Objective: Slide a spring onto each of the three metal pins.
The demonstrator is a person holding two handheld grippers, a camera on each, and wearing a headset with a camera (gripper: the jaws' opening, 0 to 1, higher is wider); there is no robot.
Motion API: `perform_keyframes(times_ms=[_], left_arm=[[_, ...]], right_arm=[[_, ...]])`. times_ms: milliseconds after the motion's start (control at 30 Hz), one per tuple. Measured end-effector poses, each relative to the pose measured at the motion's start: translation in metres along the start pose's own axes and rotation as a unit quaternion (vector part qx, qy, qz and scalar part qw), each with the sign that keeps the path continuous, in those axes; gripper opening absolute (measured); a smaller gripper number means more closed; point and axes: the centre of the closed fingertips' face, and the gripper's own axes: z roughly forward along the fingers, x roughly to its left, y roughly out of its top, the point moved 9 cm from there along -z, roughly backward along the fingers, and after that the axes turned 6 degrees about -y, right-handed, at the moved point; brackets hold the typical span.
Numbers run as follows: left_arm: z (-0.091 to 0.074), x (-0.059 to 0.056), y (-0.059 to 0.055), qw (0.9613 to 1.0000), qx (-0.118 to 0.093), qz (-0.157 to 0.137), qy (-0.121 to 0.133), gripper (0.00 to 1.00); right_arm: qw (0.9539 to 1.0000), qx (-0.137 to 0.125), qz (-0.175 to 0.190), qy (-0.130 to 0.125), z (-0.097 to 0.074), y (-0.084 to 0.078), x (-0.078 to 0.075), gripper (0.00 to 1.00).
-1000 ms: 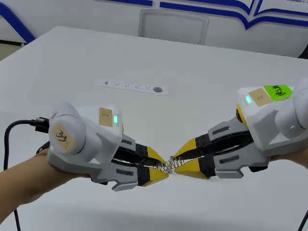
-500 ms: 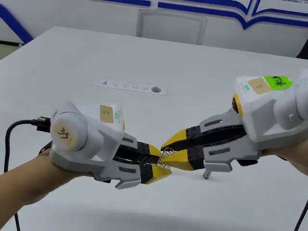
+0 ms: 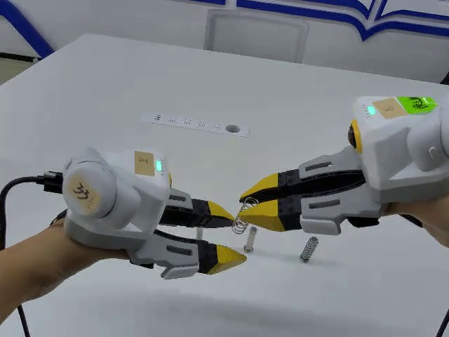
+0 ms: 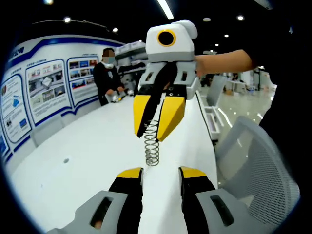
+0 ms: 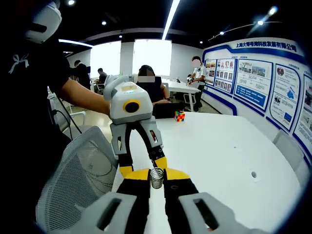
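My right gripper (image 3: 244, 202) is shut on one end of a small steel spring (image 3: 240, 216), which dangles from its yellow tips above the white table (image 3: 105, 84). In the left gripper view that spring (image 4: 152, 145) hangs from the right gripper (image 4: 152, 130) just beyond my left gripper (image 4: 161, 174). The left gripper (image 3: 233, 239) is open, its jaws spread with nothing between them. Below the tips stands a bare metal pin (image 3: 250, 239), and a second pin (image 3: 199, 232) shows partly behind the left jaw. A third pin (image 3: 307, 249) carries a spring. In the right gripper view the spring (image 5: 156, 178) sits between the shut jaws.
A white power strip (image 3: 193, 124) lies across the middle of the table. A grey chair (image 3: 254, 34) stands at the far edge. A black cable (image 3: 21, 184) runs from the left gripper. A mesh chair back (image 4: 263, 165) sits beside the table, with people beyond.
Both grippers held the spring between them a second ago. The left gripper has opened and let it go; the right gripper has lifted with the spring. The pins have come into sight.
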Motion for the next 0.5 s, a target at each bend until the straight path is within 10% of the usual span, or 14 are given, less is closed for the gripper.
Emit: perform_keyframes(times_ms=[500], left_arm=[[-0.031, 0.020, -0.017, 0.9968, -0.002, -0.038, 0.071, 0.73]], right_arm=[[0.9960, 0.028, 0.030, -0.079, 0.001, -0.026, -0.043, 0.11]])
